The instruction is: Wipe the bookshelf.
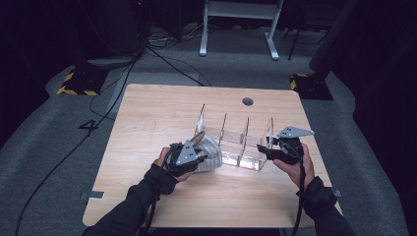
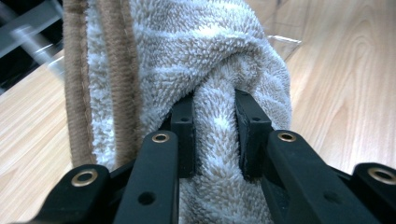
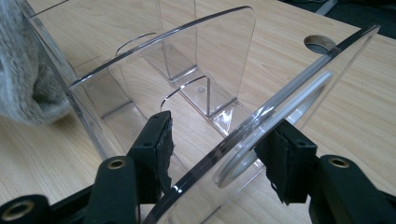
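So, L to R across the tabletop [image 1: 147, 118]:

Left tool [image 1: 194, 158]: clenched on a fold of the towel [image 1: 209, 156]; in the left gripper view a thick roll of pile is pinched between both pads [image 2: 183, 135].

Towel: fluffy white/beige stripe w/ brown edge band; sits near-centre of tabletop, bunched against the left end of the rack [image 1: 236, 142], partly at its first slot.

Towel handling: prob. light, soft, floppy, no stiffness; will sag and drape from any pinch. Not fragile, pile grips well. Best hold = a thick fold or the hemmed brown edge, not a single layer.

Towel axis: bundle runs roughly near-to-far, brown edge pointing up and toward the far side; exact lie unclear, it's crumpled.

Rack: clear acrylic, several upright dividers; long axis left-right, slots open upward. Prob. rigid, slick, light enough to slide; could scratch or crack.

Right tool [image 1: 268, 149]: jaws straddle the rack's right end panel [image 3: 280, 107]; gap visible beside the left pad [image 3: 161, 144], so can't tell if clamped or just bracing.

Where to hold rack: end panel, as now.
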`<state>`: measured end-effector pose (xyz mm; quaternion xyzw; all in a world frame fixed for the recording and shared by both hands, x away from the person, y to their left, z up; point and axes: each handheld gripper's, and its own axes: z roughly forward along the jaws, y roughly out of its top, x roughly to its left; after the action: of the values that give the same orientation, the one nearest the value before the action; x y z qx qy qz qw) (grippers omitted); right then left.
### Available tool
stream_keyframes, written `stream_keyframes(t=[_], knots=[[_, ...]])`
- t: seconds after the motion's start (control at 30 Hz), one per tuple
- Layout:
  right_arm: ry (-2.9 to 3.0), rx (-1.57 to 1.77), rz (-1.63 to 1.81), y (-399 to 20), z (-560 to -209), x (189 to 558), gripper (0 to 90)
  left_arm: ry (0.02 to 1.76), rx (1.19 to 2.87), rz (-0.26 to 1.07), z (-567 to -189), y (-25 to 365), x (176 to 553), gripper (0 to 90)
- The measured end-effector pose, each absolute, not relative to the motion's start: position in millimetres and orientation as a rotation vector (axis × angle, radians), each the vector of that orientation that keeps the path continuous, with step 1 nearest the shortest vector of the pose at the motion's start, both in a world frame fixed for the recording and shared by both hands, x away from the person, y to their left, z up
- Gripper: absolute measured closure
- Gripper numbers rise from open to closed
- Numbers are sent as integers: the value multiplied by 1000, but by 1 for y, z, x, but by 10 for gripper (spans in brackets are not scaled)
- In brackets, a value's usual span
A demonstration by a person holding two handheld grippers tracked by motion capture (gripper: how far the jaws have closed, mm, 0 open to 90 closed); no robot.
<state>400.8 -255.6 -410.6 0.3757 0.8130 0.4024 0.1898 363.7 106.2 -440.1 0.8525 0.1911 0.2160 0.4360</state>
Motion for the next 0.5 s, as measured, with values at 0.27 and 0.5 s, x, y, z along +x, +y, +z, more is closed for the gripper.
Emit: stream_keyframes(t=[0.27, 0.5], knots=[[2285, 1057, 1129, -255, -411, 401, 466, 534, 2083, 547, -437, 127, 364, 733], [2284, 1058, 1127, -255, -410, 401, 470, 518, 2062, 524, -434, 110, 367, 736]])
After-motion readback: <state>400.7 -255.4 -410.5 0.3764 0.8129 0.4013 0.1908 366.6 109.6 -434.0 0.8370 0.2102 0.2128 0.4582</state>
